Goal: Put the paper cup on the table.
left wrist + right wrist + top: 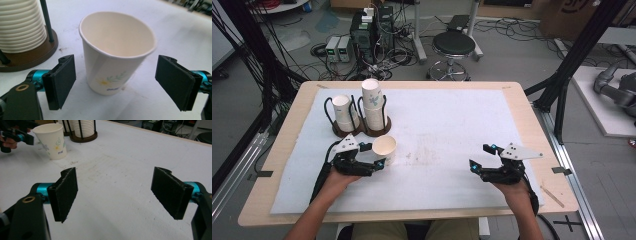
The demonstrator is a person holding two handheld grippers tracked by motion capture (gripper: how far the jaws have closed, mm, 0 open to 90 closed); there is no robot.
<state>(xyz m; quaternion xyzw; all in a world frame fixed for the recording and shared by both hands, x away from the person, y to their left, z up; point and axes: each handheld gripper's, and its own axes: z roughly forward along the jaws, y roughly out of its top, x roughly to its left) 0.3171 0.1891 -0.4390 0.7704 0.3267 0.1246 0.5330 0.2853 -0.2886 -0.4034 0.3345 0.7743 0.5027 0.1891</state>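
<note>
A single white paper cup [384, 147] with a flower print stands upright on the white mat [447, 130], left of centre. My left gripper [373, 155] is at the cup's near side, and in the left gripper view the cup [116, 50] sits between the open jaws of that gripper [118, 82] with a gap on each side. My right gripper [480, 156] rests open at the right of the mat. Its own view has nothing between the jaws of the right gripper [117, 192], with the cup [51, 142] far off at the upper left.
Two dark wire cup holders stand behind the lone cup, a short stack of cups [343, 112] in one and a taller stack [373, 102] in the other. Beyond the wooden table edge [412, 84] are a stool [453, 47] and computer boxes [367, 32] on the floor.
</note>
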